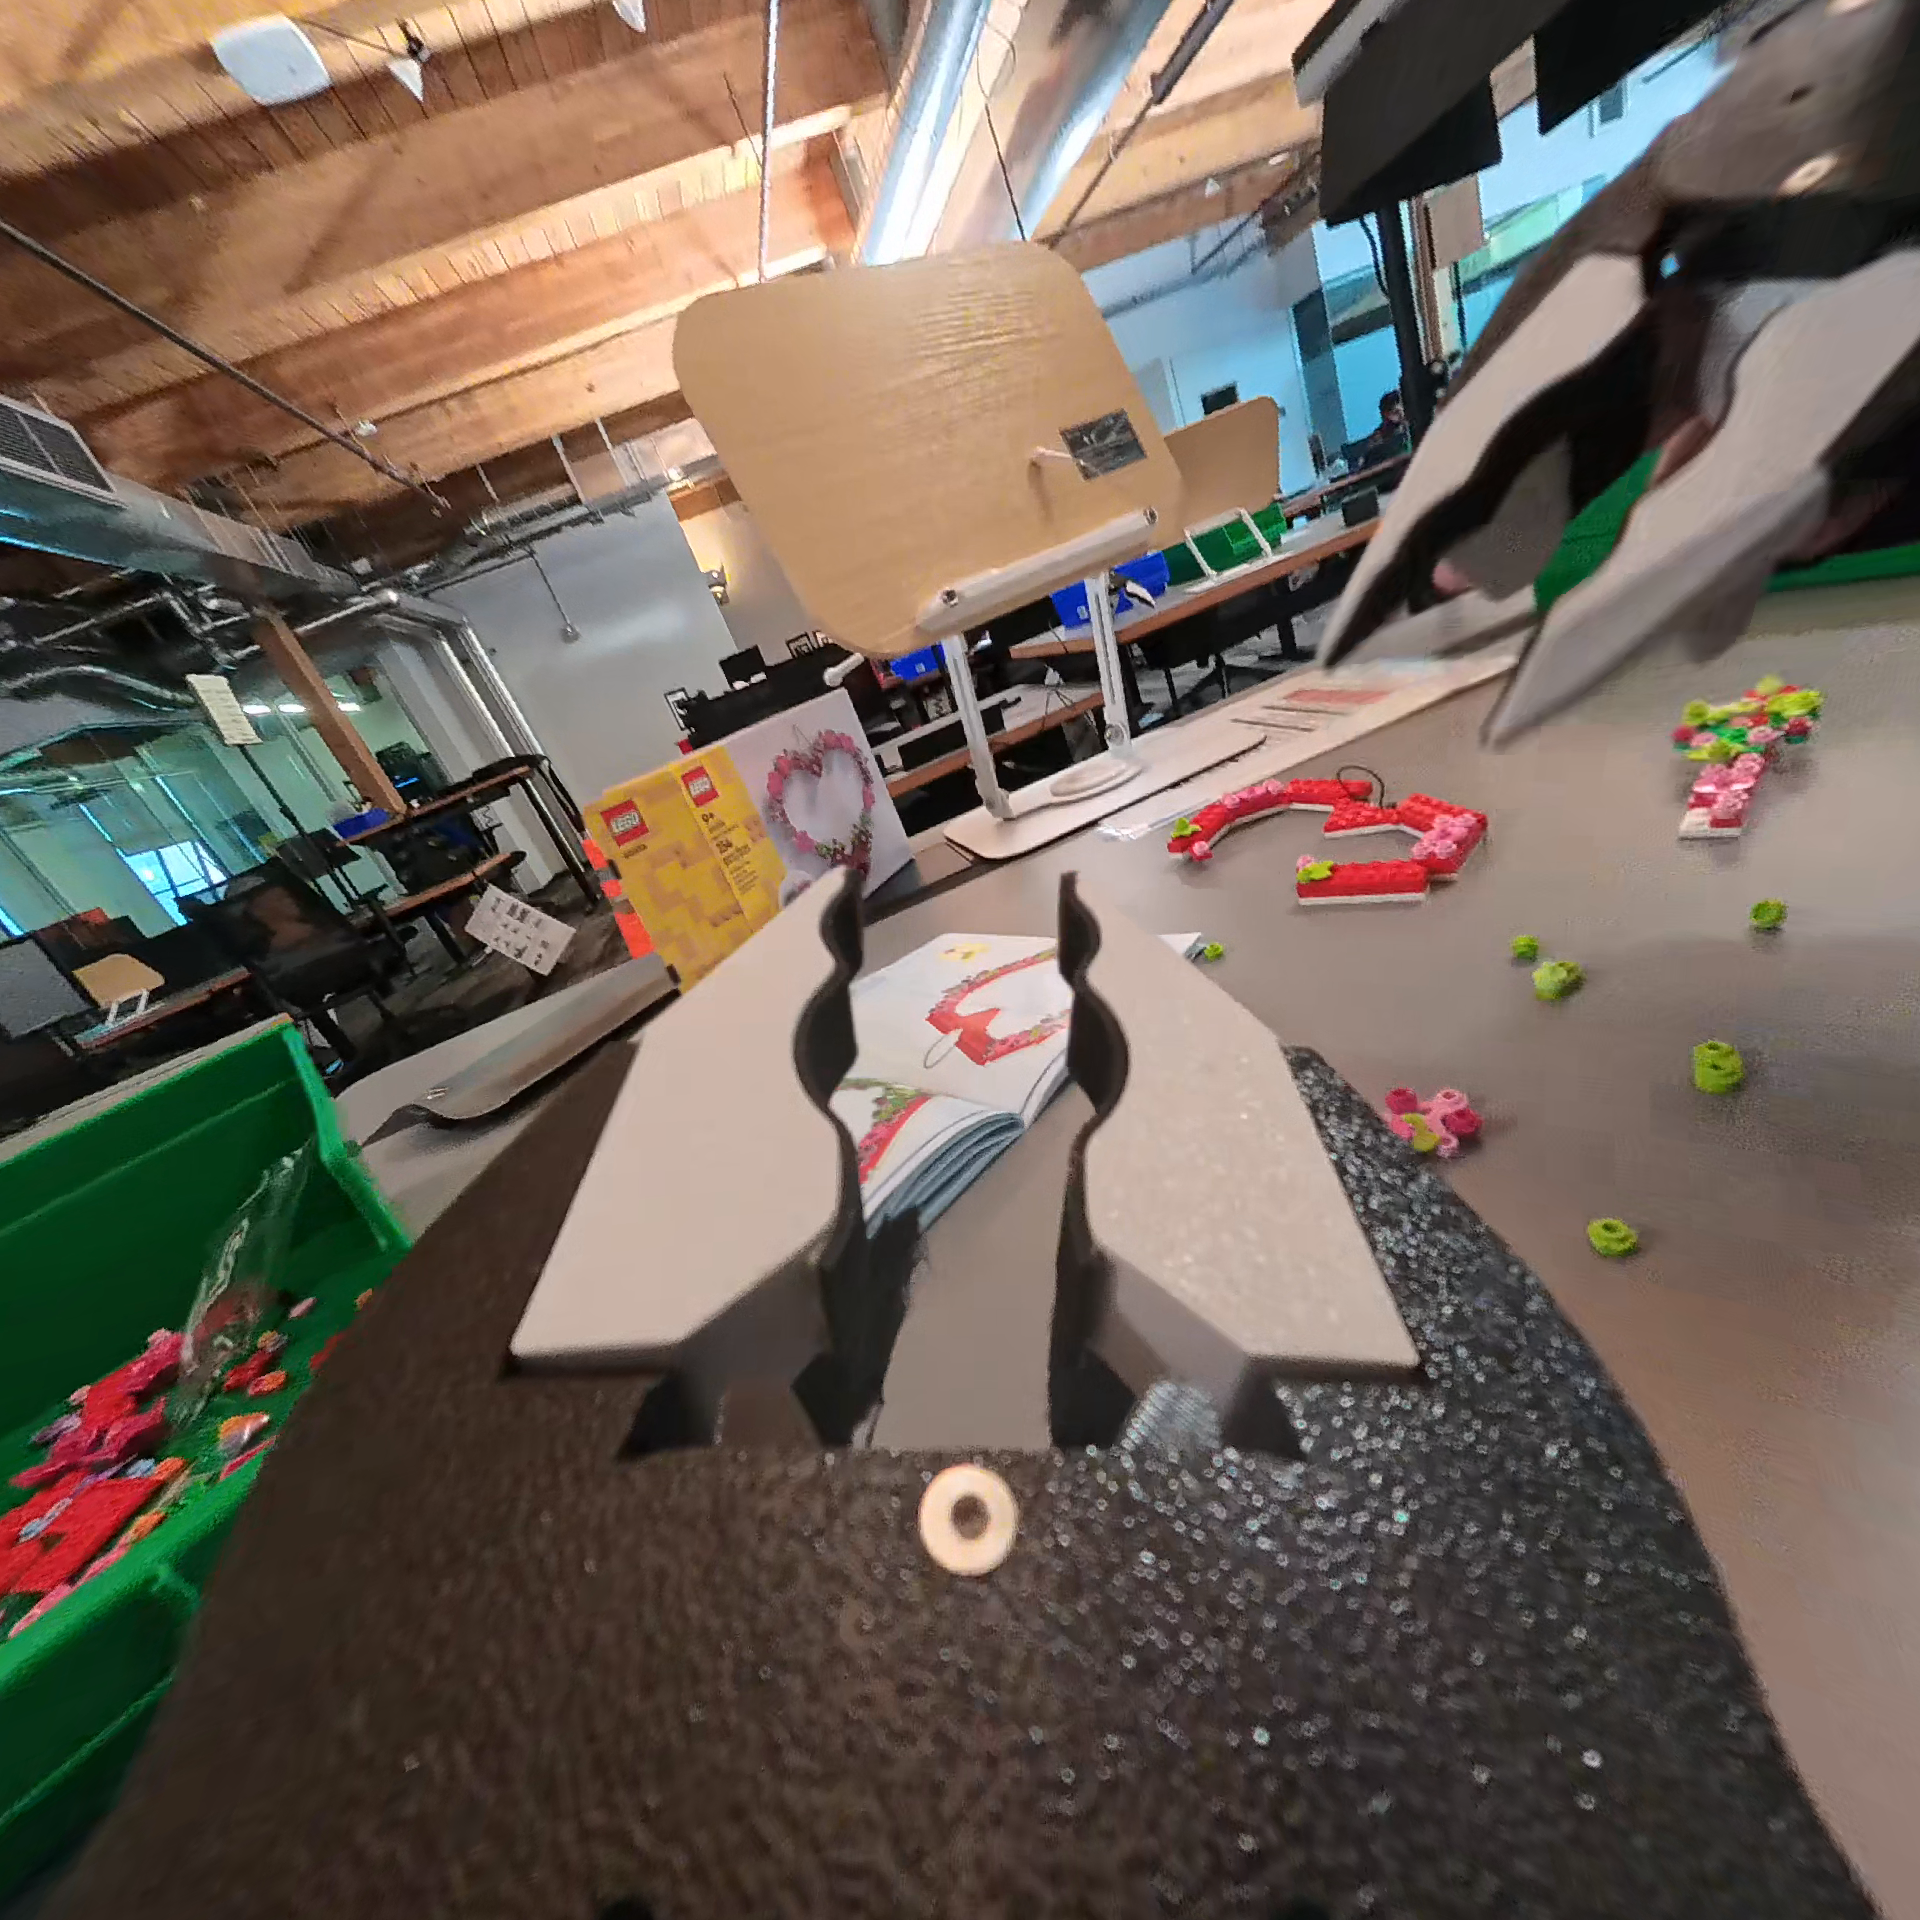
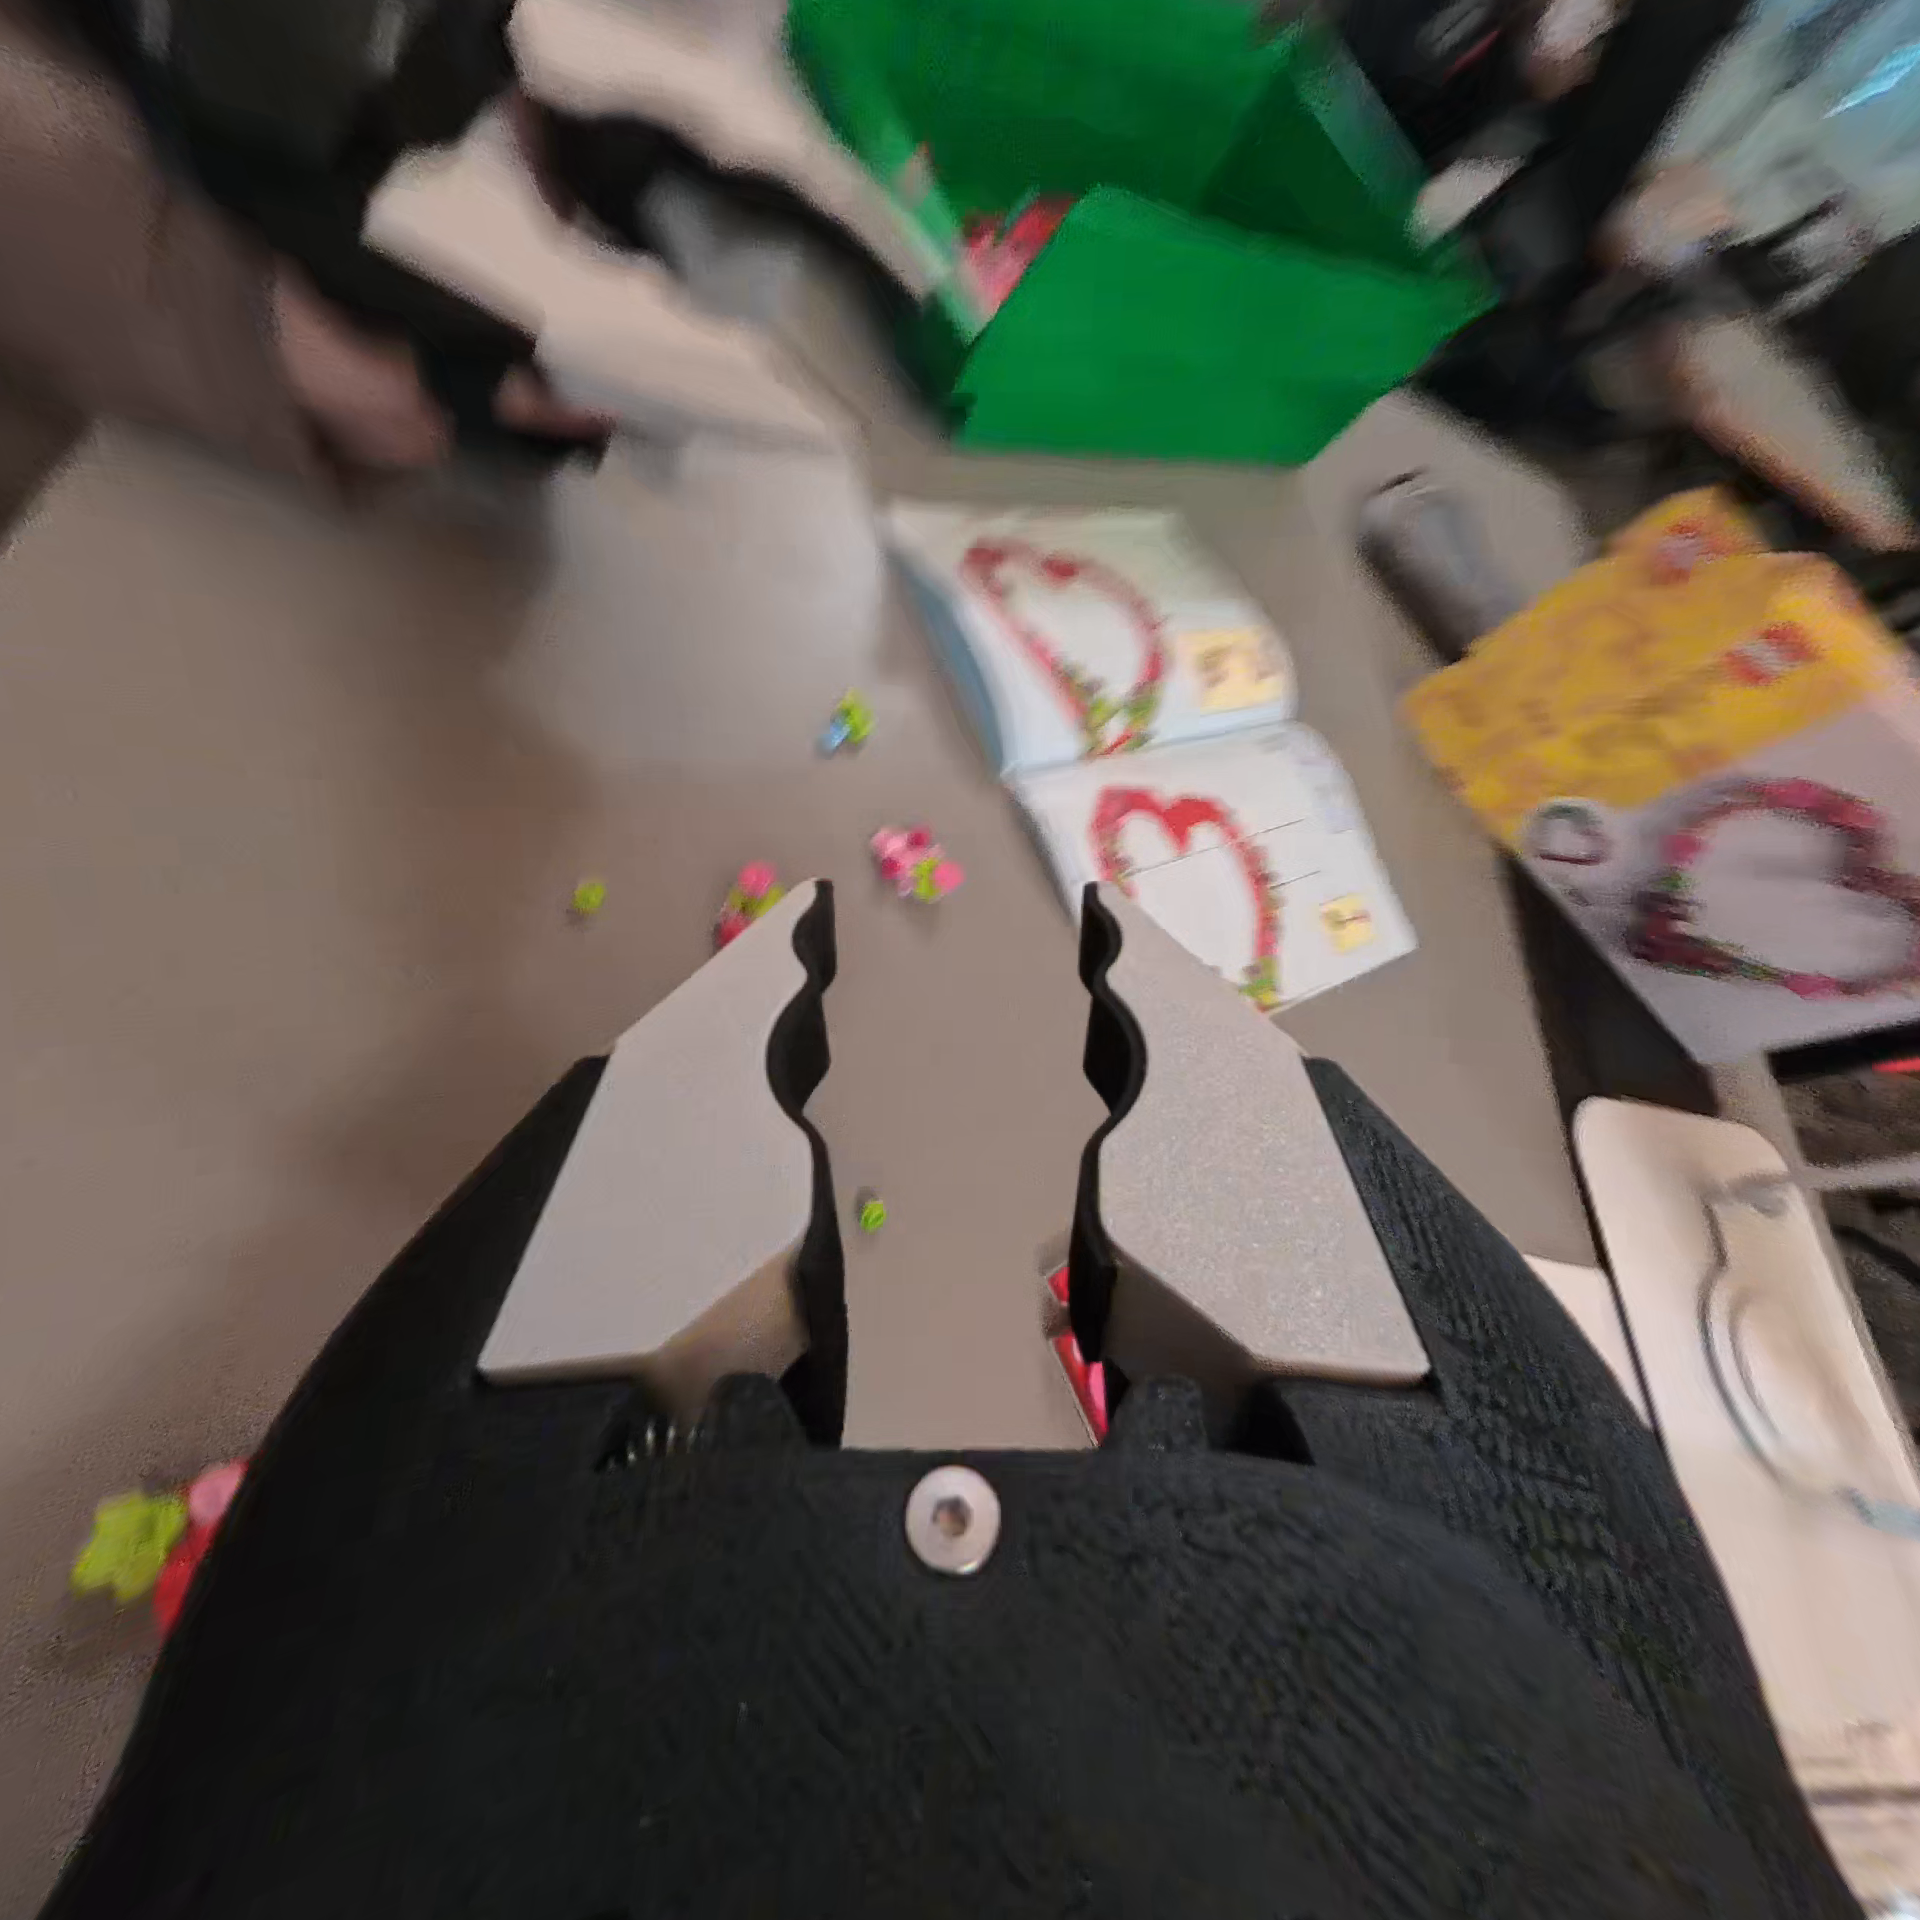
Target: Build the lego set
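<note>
Both claws are parted and hold nothing. The left gripper (image 1: pixel 961 914) points over the open paper instruction booklet (image 1: pixel 966 1049); the right gripper (image 2: pixel 956 904) hovers over the grey tabletop (image 2: pixel 312 831). The red brick heart sections with pink flower studs (image 1: pixel 1351 842) lie ahead and right of the left claw, with small lime-green round studs (image 1: pixel 1716 1067) scattered nearer. These likely handle light, rigid and slick; the sections are best pinched across their flat sides to avoid popping joints.

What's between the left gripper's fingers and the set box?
The open booklet, lying flat on the table. In the left wrist view it shows through the gap of the open left gripper, with the box standing beyond it.
</note>
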`<state>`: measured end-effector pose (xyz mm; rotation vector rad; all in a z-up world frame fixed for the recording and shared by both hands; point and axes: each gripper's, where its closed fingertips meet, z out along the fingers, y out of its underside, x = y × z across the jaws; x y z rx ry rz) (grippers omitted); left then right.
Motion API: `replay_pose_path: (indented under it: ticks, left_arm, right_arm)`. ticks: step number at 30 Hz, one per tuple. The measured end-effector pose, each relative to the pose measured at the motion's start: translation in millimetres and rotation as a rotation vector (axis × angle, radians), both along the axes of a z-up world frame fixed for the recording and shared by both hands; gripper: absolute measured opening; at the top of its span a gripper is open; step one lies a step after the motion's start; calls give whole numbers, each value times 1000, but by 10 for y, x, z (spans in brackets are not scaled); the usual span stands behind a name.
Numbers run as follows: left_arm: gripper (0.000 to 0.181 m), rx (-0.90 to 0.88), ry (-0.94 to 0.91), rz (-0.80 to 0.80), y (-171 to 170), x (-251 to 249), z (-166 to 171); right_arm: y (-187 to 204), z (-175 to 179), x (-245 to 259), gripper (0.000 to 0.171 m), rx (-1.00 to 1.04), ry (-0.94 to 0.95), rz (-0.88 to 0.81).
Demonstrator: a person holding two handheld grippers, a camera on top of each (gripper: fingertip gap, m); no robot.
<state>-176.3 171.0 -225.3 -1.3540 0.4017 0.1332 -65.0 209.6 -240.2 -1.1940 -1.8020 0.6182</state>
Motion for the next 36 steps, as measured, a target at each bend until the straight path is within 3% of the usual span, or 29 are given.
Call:
replay_pose_path:
  ticks: [1,3,7,12,18,26,31,36]
  left_arm:
    - [35,7,-7,5,-7,-18,11]
    - [35,11,-19,2,-6,-41,12]
    - [40,6,-72,-28,17,-66,7]
    - [46,12,-125,-48,5,-101,29]
    - [46,14,-126,-64,-5,-87,28]
    - [33,-26,-148,-148,-38,15,-10]
    - [31,-41,-152,-115,7,-28,-28]
    - [29,-41,-125,-39,58,-96,-47]
  right_arm:
    - [62,161,42,47,-39,125,-57]
    - [162,369,203,47,-114,348,-154]
    - [524,354,732,71,-120,580,-429]
    - [628,562,1433,60,88,949,-613]
    - [664,636,1693,53,400,912,-720]
    - [668,751,1813,46,476,964,-784]
    - [594,859,1808,41,597,924,-777]
    - [618,806,1757,39,581,903,-769]
